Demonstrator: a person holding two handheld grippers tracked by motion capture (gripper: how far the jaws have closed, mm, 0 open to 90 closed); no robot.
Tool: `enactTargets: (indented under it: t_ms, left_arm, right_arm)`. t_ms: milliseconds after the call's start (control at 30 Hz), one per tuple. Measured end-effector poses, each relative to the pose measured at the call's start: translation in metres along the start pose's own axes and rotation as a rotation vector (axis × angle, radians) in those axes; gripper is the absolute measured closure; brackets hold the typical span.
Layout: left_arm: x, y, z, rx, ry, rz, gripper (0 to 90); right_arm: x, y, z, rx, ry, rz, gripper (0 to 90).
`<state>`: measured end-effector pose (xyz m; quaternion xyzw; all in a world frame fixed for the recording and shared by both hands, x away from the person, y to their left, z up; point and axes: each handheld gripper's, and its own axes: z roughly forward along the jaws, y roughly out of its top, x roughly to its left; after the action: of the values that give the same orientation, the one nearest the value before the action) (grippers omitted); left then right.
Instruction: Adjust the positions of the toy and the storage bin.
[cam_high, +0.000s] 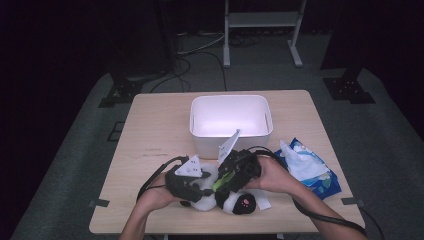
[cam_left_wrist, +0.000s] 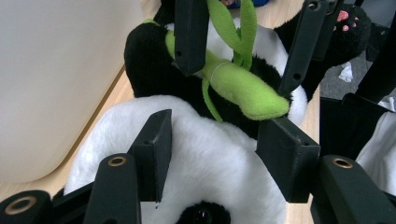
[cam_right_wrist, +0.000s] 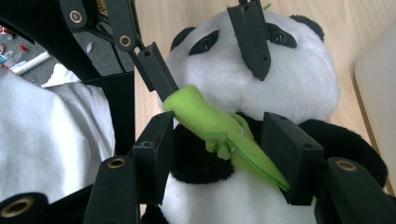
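A black-and-white panda plush (cam_high: 235, 202) lies on its back near the front edge of the wooden table (cam_high: 150, 140), with a green plush bamboo sprig (cam_high: 220, 181) on its chest. My left gripper (cam_high: 205, 189) comes in from the left. In the left gripper view its jaws (cam_left_wrist: 219, 158) press on both sides of the panda's white head (cam_left_wrist: 210, 154). My right gripper (cam_high: 222, 181) reaches in from the right. In the right gripper view it stands open (cam_right_wrist: 222, 158) astride the bamboo (cam_right_wrist: 219, 128) and the panda's black chest (cam_right_wrist: 196, 158), its pads clear of the sprig.
A white plastic bin (cam_high: 231, 140) stands just behind the panda and both grippers. A blue wipes packet (cam_high: 310, 167) lies at the right, beside the person's right forearm. A white sheet (cam_high: 262, 202) pokes out from under the plush. The table's left half is bare wood.
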<state>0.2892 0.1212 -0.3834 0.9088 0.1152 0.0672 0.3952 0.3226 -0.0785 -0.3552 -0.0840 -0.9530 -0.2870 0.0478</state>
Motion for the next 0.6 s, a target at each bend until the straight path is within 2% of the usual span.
enactTargets:
  t_ms: [133,333,467,600]
  left_arm:
    - [0.001,0.000,-0.003,-0.008,-0.008,-0.004,43.2]
    - [0.001,0.001,-0.007,-0.001,-0.020,-0.002,41.8]
    - [0.002,0.000,-0.010,0.001,-0.014,-0.012,39.6]
    - [0.005,-0.002,-0.017,0.005,0.011,-0.024,37.7]
  right_arm:
    - [0.002,-0.001,0.003,0.016,-0.016,-0.024,43.0]
    - [0.005,-0.002,0.022,0.036,-0.017,-0.059,41.8]
    - [0.005,-0.005,0.027,0.016,-0.023,-0.076,44.5]
    - [0.007,-0.012,0.029,-0.002,-0.035,-0.093,49.7]
